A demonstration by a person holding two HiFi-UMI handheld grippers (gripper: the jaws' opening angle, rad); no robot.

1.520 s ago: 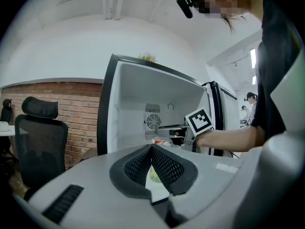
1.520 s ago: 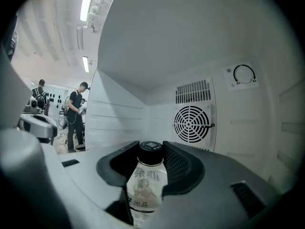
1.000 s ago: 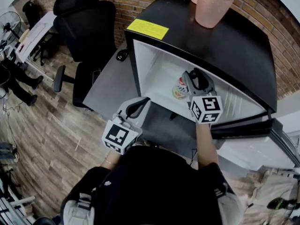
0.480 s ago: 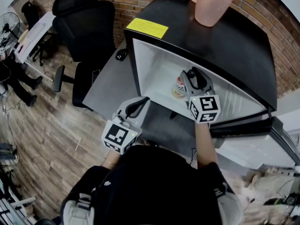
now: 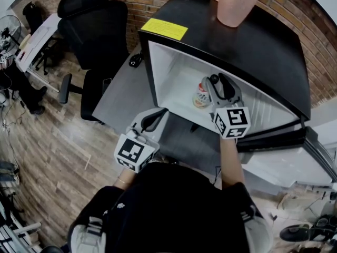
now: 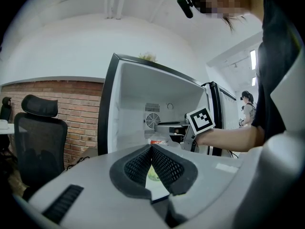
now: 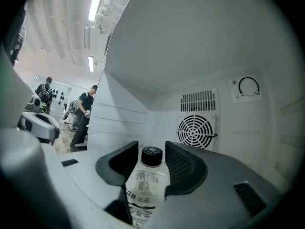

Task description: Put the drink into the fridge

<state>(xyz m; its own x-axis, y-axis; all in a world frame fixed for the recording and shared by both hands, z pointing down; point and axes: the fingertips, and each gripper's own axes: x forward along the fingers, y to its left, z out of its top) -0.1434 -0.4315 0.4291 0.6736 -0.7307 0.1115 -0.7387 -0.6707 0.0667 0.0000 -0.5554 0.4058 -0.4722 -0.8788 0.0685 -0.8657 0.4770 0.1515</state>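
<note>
The drink, a pale bottle (image 7: pixel 147 181) with a black cap, stands upright on the floor of the open fridge (image 5: pixel 174 54); from above the bottle (image 5: pixel 200 96) shows just left of my right gripper (image 5: pixel 220 79). In its own view the right gripper (image 7: pixel 151 150) has the bottle between its jaws, which have just been opening; the left pad stands apart from the bottle. My left gripper (image 5: pixel 162 112) hangs outside, before the fridge's lower front edge. In the left gripper view, the left gripper (image 6: pixel 151 148) has its pads meeting, with nothing in them.
A fan grille (image 7: pixel 195 130) and a dial are on the fridge's white back wall. Two pink cups (image 5: pixel 236 4) stand on the black top. The fridge door (image 5: pixel 279 141) hangs open at right. A black office chair (image 5: pixel 97 30) stands to the left. People (image 7: pixel 86 116) are far off.
The right gripper has barely shifted beside the bottle inside the fridge. The left gripper has kept still.
</note>
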